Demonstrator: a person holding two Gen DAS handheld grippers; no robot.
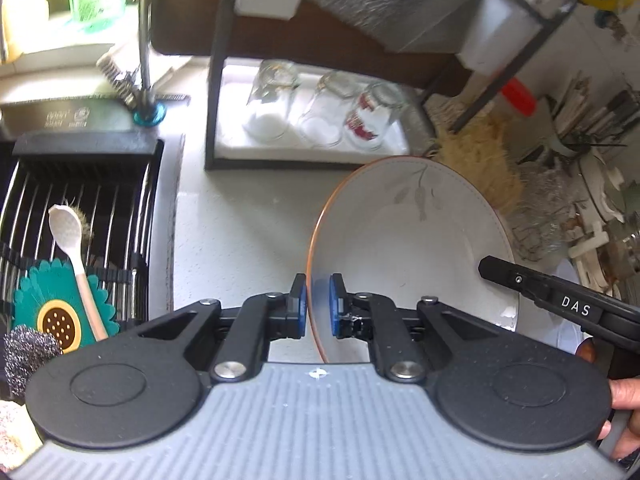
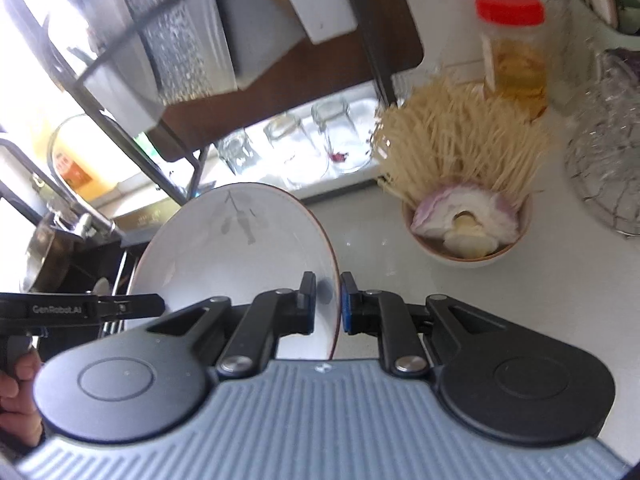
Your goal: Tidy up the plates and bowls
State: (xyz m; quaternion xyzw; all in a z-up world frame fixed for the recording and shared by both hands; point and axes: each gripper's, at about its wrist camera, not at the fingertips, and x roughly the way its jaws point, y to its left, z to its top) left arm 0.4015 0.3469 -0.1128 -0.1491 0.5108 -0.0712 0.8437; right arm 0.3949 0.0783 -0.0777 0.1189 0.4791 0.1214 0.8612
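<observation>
Between both tongs: left tongs (image 1: 318,306) and right tongs (image 2: 328,304) each clenched on opposite rims of the plate (image 1: 412,248), held tilted above the worktop (image 1: 240,232). Mid-carry, I'd say; next needs one side released near the rack (image 1: 80,200).

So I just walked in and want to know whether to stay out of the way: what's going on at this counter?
A person is holding one white plate with an orange rim using both handheld grippers. The left gripper pinches one edge and the right gripper pinches the opposite edge, jaws closed on the rim. The plate is tilted and lifted above the white countertop, between the sink rack and a bowl holding onion.
</observation>
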